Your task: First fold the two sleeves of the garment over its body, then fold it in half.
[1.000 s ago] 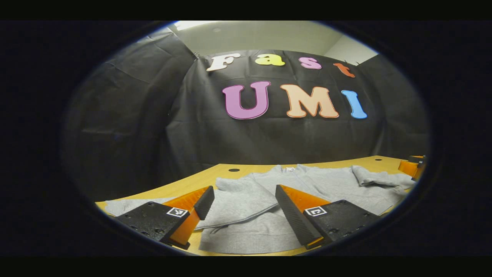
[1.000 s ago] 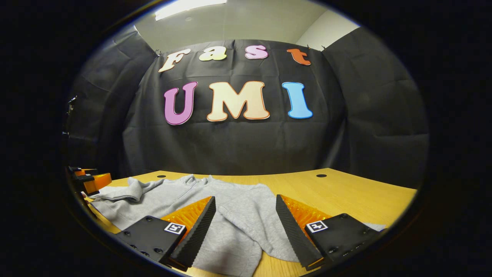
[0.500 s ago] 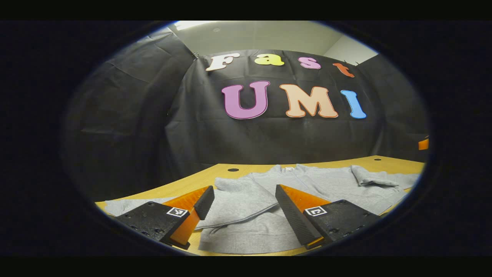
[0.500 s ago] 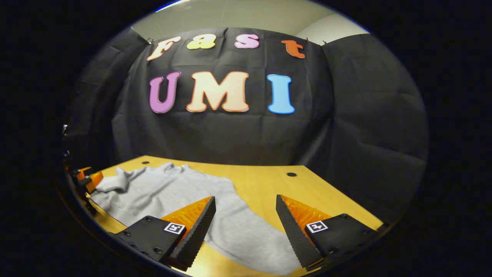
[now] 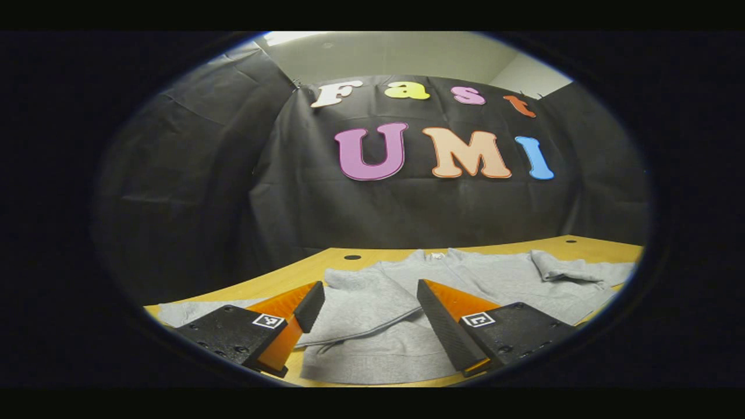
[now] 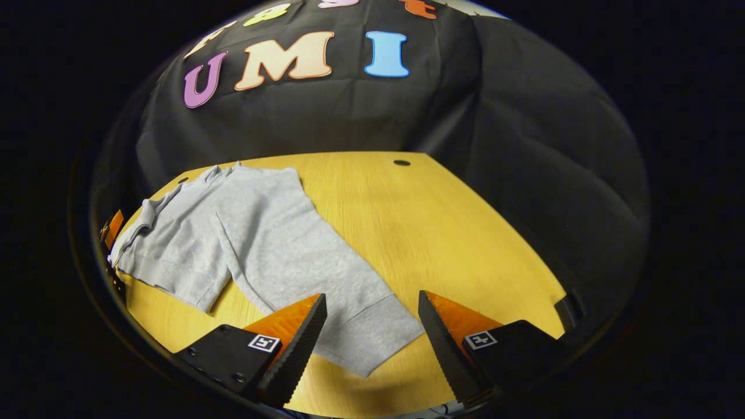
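A grey long-sleeved sweatshirt (image 5: pixel 483 279) lies flat on the wooden table (image 5: pixel 302 270). My left gripper (image 5: pixel 368 291) is open, low at the garment's near hem, with a fold of grey cloth (image 5: pixel 361 302) lying between its fingers, not pinched. In the right gripper view the sweatshirt (image 6: pixel 244 221) is seen from above. One sleeve (image 6: pixel 326 279) stretches out straight, and its cuff (image 6: pixel 372 343) lies under my open right gripper (image 6: pixel 372 329), which hangs above it holding nothing. The left gripper (image 6: pixel 112 224) peeks in at the far left edge.
The table (image 6: pixel 419 233) has bare wood to the right of the sleeve. A small round hole (image 6: pixel 401 162) sits near its back edge, another (image 5: pixel 352 256) at the back left. Black cloth walls close in the booth.
My right gripper has risen, swung to the right and tipped down, so it now looks down on the outstretched sleeve. It has left the left gripper view's right edge. The left gripper has stayed put.
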A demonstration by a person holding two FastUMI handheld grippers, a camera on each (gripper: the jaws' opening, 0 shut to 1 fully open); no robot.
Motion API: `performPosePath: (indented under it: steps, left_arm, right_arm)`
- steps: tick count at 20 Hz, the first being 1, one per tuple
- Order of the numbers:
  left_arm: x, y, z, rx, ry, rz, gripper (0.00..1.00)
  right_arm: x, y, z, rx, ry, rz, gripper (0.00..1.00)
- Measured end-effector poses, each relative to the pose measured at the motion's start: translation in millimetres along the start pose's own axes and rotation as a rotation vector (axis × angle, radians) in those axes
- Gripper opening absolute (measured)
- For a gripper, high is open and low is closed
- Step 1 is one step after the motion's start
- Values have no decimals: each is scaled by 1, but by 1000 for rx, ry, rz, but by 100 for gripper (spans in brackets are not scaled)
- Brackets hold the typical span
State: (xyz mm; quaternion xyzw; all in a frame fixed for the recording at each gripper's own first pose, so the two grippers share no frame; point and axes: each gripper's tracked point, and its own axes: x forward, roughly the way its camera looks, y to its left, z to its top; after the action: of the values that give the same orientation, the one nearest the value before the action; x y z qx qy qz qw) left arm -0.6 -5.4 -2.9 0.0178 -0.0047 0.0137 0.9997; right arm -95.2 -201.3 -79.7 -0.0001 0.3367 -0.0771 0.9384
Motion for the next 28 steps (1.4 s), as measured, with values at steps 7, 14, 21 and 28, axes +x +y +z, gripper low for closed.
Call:
performPosePath:
  steps: [7,14,21,28]
  left_arm:
    - [0,0,0,-1,0,0,94]
    - [0,0,0,-1,0,0,94]
    - [0,0,0,-2,1,1,95]
    - [-1,0,0,-2,0,1,95]
  right_arm:
    - [8,1,-18,9,67,30,99]
    - [6,14,-19,-24,55,47,73]
    - [1,29,-20,-42,79,42,24]
    - [-6,35,-18,-48,71,72,11]
